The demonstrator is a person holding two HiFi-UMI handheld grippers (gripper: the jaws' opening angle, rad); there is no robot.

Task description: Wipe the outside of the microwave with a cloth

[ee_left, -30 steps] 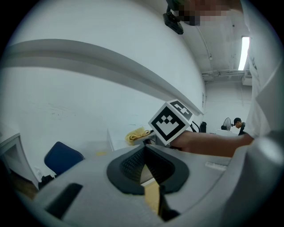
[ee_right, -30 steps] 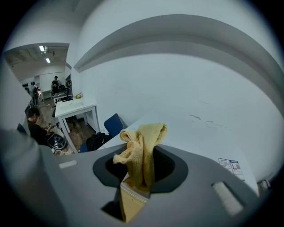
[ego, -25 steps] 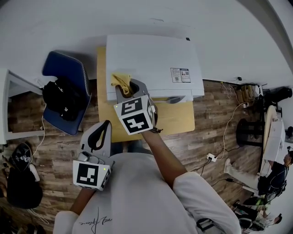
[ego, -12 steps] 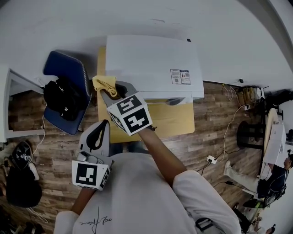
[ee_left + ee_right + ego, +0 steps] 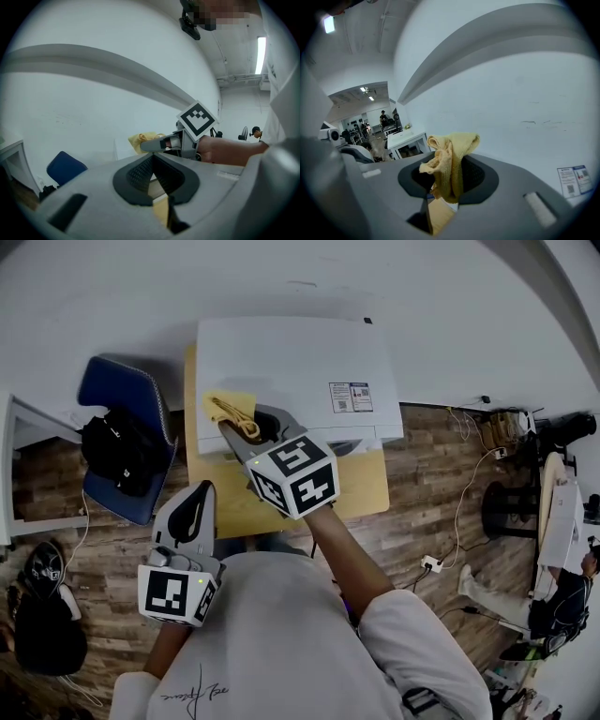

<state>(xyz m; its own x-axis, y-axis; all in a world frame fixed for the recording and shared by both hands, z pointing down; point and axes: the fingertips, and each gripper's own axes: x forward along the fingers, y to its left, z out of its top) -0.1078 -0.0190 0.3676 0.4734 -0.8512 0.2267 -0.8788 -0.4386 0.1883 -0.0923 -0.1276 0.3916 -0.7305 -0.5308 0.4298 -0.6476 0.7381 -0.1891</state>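
Observation:
The white microwave (image 5: 291, 367) stands on a small wooden table (image 5: 361, 486) against the wall. My right gripper (image 5: 234, 424) is shut on a yellow cloth (image 5: 231, 409), which lies over the top front left corner of the microwave. In the right gripper view the cloth (image 5: 451, 164) bunches up between the jaws, with the microwave's label (image 5: 573, 180) at the lower right. My left gripper (image 5: 191, 517) hangs back near the person's body, shut with nothing in it. From the left gripper view I see the right gripper (image 5: 161, 144) and the cloth (image 5: 143, 139) ahead.
A blue chair (image 5: 117, 442) with a black bag (image 5: 117, 451) stands left of the table. A white desk (image 5: 19, 465) is at the far left. Cables and a power strip (image 5: 433, 565) lie on the wood floor at the right.
My right gripper moved the cloth left off the microwave's corner, then back right and onto its top front left edge. The left gripper barely moved.

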